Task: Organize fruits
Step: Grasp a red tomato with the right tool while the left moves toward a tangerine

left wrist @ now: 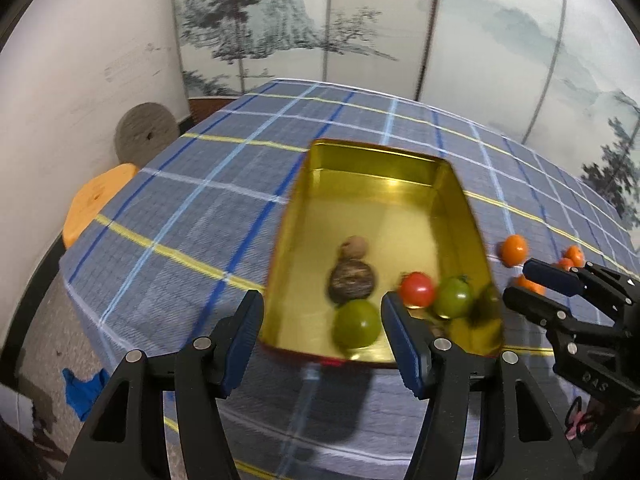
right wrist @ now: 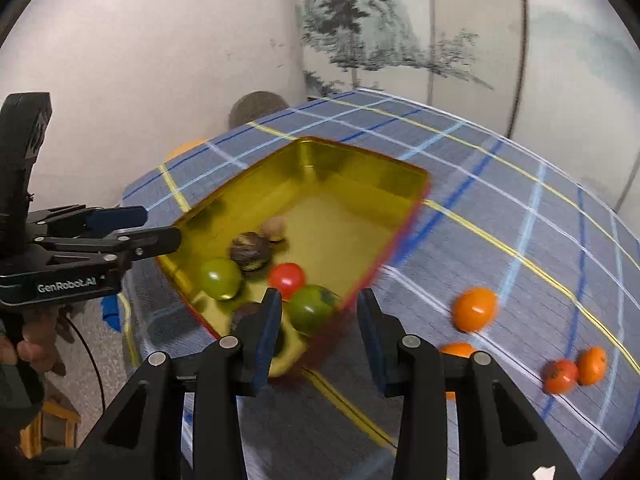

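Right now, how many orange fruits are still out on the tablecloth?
4: one nearest the gold tin, one partly hidden behind the right hand-held gripper, and two touching, and, farther right. Others may be hidden.

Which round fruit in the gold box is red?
The red tomato in the gold box. It sits between two green tomatoes; the others there are brown.
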{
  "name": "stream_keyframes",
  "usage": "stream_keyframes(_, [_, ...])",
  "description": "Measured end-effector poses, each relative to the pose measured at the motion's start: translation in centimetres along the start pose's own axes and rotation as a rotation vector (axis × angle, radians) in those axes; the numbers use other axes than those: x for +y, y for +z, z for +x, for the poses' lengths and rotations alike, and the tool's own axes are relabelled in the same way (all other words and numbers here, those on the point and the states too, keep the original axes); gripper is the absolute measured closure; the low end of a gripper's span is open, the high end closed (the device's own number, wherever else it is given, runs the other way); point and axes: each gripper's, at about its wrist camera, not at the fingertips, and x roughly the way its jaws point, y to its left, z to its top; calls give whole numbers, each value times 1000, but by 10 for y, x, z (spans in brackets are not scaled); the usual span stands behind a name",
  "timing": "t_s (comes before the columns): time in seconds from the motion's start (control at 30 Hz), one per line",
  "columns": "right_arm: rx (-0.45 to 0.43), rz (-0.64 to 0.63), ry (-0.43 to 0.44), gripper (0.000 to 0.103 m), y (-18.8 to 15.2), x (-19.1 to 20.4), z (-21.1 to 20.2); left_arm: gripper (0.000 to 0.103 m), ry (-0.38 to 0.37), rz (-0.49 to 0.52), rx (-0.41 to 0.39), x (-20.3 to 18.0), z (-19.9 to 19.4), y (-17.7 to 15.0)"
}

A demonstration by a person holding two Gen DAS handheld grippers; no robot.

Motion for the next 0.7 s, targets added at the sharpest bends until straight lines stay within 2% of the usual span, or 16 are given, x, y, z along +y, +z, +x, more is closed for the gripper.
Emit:
stream_keyframes(0.37, [36,173,-221,66,-51,-106,-33,41,-105,112,18,-68,7,4])
stream_keyframes(0.53, [50,236,-261,66,-68,-137,-34,41,-144,164,34,-99,12,4])
stream_keyframes(0.7, [45,274,-274,66,-71,-154,-27,41,-169,196,51,-122,18,5])
